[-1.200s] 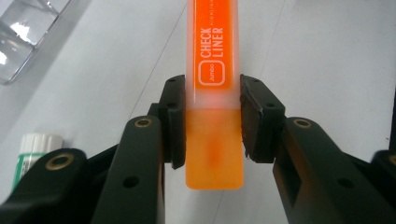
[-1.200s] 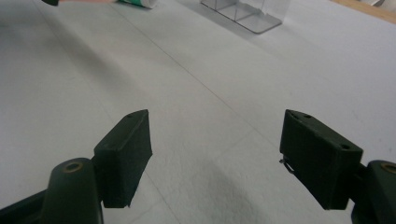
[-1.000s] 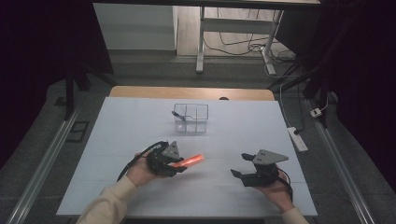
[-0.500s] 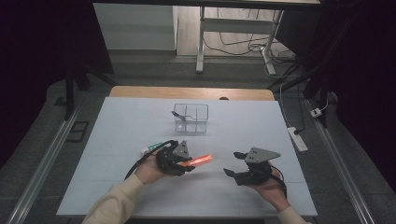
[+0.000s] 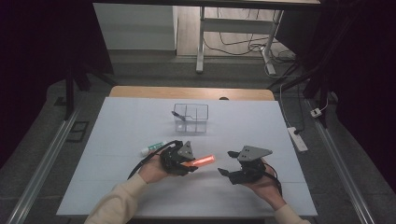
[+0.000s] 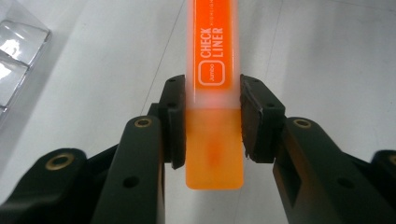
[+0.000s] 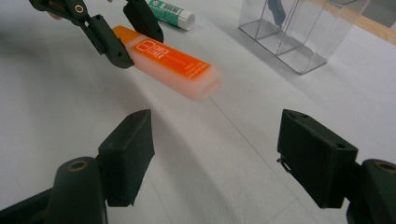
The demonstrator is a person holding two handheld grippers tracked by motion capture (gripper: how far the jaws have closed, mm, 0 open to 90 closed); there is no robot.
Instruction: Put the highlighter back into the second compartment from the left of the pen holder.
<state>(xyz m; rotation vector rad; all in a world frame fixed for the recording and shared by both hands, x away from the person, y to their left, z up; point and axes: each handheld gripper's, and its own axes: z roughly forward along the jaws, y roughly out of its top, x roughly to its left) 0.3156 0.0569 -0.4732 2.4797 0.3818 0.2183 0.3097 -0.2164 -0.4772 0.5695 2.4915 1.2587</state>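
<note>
Left gripper [image 5: 189, 164] clamped on orange highlighter [image 6: 214, 93] near its rear end, marker jutting forward from the jaws, far tip cut off by the left gripper view's top edge. Right gripper [image 7: 219, 154] gaping wide, nothing between, highlighter just ahead and apart. Beyond: green-white tube [image 7: 171, 10] partly hidden, clear organizer [image 5: 190, 119] holding a dark item too small to identify.

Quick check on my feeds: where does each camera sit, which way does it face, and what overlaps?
High view: above the person's side, facing forward and down on the table; forearms, left gripper, right gripper.
Left gripper view: along its jaws, clamped on the orange highlighter.
Right gripper view: along its open jaws toward the left gripper.
Shared: highlighter, clear organizer, green-and-white tube.
</note>
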